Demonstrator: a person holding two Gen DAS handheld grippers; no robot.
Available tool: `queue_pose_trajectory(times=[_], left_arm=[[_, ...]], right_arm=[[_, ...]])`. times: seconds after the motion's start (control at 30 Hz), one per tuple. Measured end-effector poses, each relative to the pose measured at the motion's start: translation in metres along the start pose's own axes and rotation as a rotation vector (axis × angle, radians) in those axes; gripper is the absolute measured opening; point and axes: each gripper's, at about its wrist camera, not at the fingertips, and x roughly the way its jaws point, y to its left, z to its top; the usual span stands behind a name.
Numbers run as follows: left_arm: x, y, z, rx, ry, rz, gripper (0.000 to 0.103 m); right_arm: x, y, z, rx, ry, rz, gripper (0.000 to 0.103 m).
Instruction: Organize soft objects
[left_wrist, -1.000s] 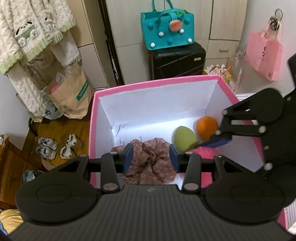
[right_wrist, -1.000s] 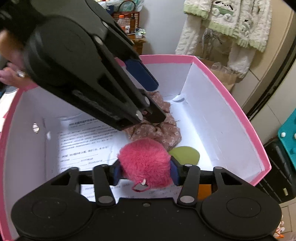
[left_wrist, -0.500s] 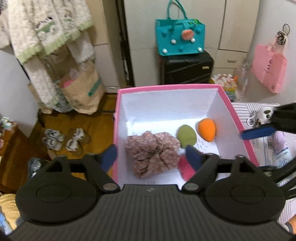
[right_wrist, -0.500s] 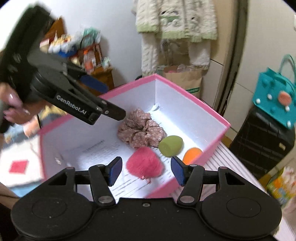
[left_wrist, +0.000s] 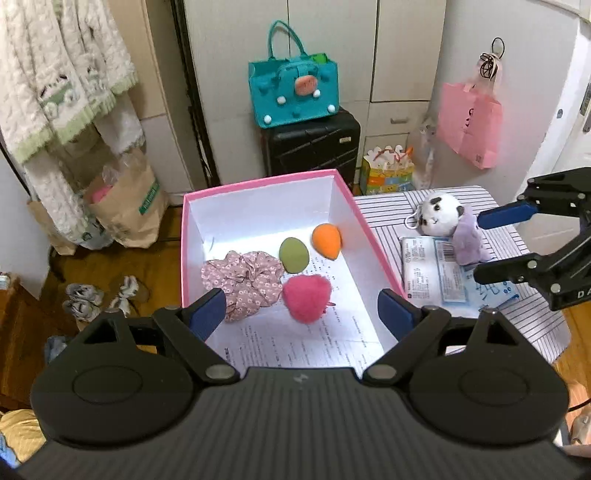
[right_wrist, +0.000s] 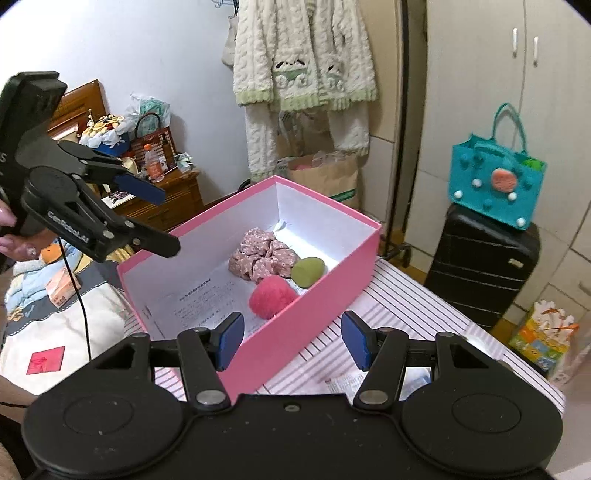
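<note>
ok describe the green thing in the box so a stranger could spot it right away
Find the pink box on the striped table. Inside, toward its far end, the green egg-shaped sponge lies between a floral scrunchie and an orange sponge, behind a pink pompom. It alone is smooth and olive green.

A lived-in bedroom at home: a knitted cardigan (right_wrist: 306, 55) hangs by the wardrobe (left_wrist: 332, 48), a black suitcase (left_wrist: 312, 146) stands below, and bedding (right_wrist: 48, 317) lies nearby.
</note>
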Motion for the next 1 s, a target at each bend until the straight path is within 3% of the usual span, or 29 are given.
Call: queue_pose_trajectory(times=[0.23,0.6,1.0], left_arm=[[-0.028,-0.047,-0.016,0.088,-0.032,0.033,0.088],[-0.041,-0.119,-0.040,0.161,-0.160,-0.090,0.089],[0.003,-0.181,-0.073,0.176,-0.187,-0.231,0.089]], right_arm=[[-0.042,0.007,-0.027,-0.011,-0.039,-0.057,0.067],[-0.088,-0.003,-0.078,0.028,-0.058,-0.115,0.072],[-0.085,-0.020,-0.140,0.105,-0.093,-0.123,0.074]])
